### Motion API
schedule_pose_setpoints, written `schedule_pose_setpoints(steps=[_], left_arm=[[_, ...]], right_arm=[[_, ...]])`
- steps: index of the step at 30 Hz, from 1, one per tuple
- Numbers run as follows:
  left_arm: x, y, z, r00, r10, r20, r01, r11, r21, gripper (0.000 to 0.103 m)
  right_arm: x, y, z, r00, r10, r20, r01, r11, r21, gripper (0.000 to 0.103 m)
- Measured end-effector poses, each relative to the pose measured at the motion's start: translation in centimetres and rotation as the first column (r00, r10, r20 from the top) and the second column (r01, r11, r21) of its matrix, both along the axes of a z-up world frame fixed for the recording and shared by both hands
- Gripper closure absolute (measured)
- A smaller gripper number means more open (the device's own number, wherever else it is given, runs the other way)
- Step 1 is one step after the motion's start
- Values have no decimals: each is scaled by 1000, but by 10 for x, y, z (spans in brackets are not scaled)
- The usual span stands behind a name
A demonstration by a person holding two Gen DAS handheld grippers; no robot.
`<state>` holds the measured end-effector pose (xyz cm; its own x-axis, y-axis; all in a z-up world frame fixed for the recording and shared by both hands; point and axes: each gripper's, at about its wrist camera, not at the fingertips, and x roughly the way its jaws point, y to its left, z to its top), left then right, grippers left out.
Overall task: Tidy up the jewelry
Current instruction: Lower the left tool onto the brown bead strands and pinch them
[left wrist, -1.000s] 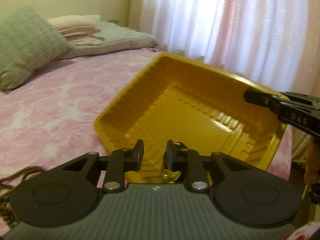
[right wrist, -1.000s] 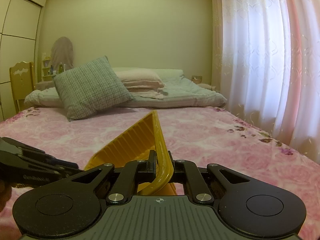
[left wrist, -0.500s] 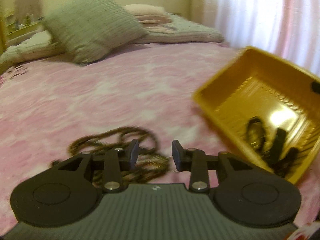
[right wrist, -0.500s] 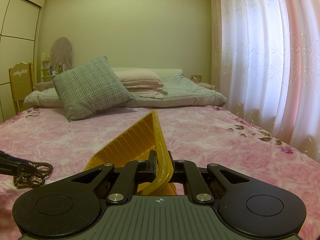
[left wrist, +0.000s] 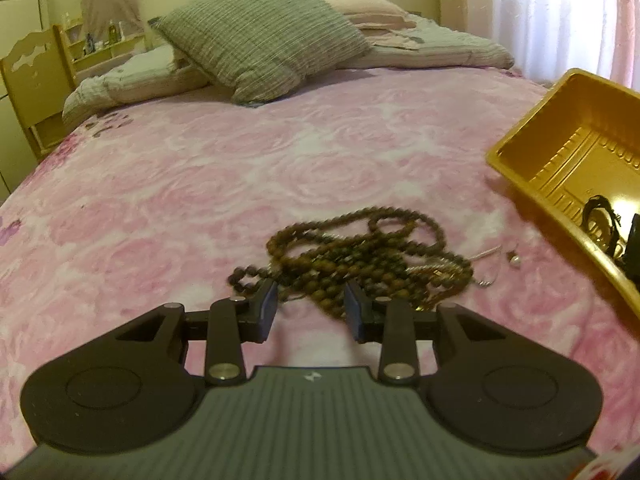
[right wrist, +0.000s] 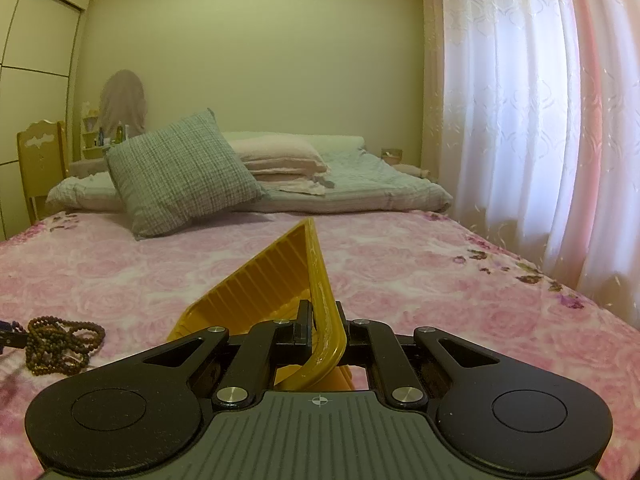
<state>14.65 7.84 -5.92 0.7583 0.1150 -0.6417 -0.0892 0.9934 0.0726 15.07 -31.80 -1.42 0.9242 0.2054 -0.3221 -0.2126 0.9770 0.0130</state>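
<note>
Bead necklace before spread left gripper; right gripper clamps one tray.

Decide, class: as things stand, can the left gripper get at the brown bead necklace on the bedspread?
Probably yes. The left gripper is open, its jaws spread just short of the bead necklace, which lies loose on the pink bedspread with nothing between them. The yellow tray sits off to one side.

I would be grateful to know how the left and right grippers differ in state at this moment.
The left gripper is open and empty; the right gripper is shut on the yellow tray rim. The left points at the bead necklaces on the bedspread; the right holds the tray tilted. Both have black fingers.
</note>
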Motion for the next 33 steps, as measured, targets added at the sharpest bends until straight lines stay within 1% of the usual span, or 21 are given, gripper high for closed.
schedule_pose_setpoints(steps=[4,10,18,22,26,29,33], left_arm=[[-2,6,-3,1000,10,-14,-10,1000,-16,71],[1,16,0,999,38,-8,-38,999,-29,71],[17,37,1,998,69,-9,-70,997,-20,71],[24,43,5,999,53,-11,-53,997,-47,71],[37,46,6,999,30,-30,-33,994,-100,71],[47,45,3,999,18,-44,-23,993,-113,71],[61,47,-1,996,12,-83,-24,989,-143,71]], right_arm=[[0,-1,2,1000,-8,-21,8,1000,-3,95],[2,1,6,999,-11,-53,11,1000,-13,95],[12,5,15,994,0,-110,-5,999,-45,95],[15,6,17,992,1,-126,-9,998,-59,95],[17,9,18,991,3,-133,-12,997,-72,95],[17,11,20,991,7,-135,-18,997,-79,95],[17,11,20,991,9,-133,-20,996,-84,95]])
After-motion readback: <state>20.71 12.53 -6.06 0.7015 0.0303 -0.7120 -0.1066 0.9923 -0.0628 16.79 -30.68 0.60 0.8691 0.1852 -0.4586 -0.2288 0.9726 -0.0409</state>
